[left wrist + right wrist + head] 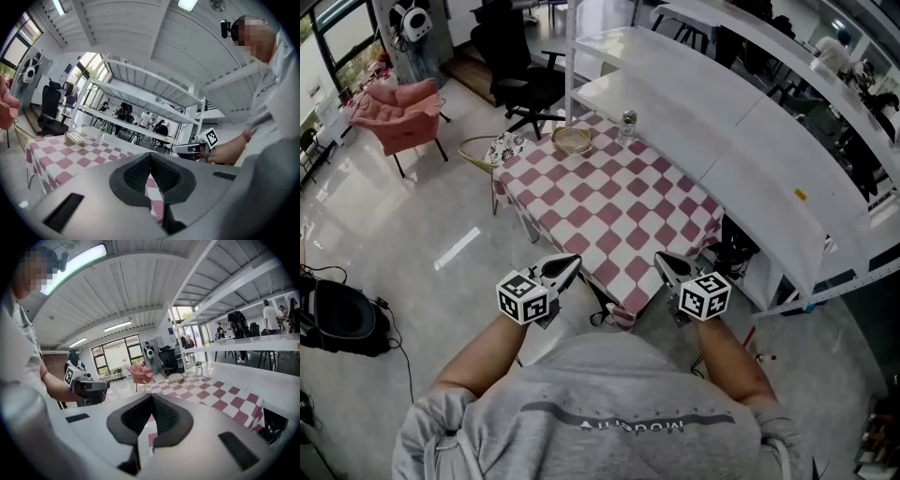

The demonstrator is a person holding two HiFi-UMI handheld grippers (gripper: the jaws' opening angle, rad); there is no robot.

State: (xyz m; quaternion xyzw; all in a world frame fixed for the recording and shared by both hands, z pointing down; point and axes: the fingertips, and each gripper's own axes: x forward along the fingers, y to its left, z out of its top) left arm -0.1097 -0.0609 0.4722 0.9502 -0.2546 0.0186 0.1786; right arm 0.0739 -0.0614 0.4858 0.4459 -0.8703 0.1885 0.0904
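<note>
both the left tool [573, 262] and right tool [662, 259] are clenched empty, near the checkered table [609, 202].

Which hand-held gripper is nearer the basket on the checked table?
Left. The left hand-held gripper is at the near edge of the table, roughly in line with the basket; the right hand-held gripper is at that edge too, but farther sideways.

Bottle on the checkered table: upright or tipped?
Upright: the bottle stands cap-up at the far end of the table.
</note>
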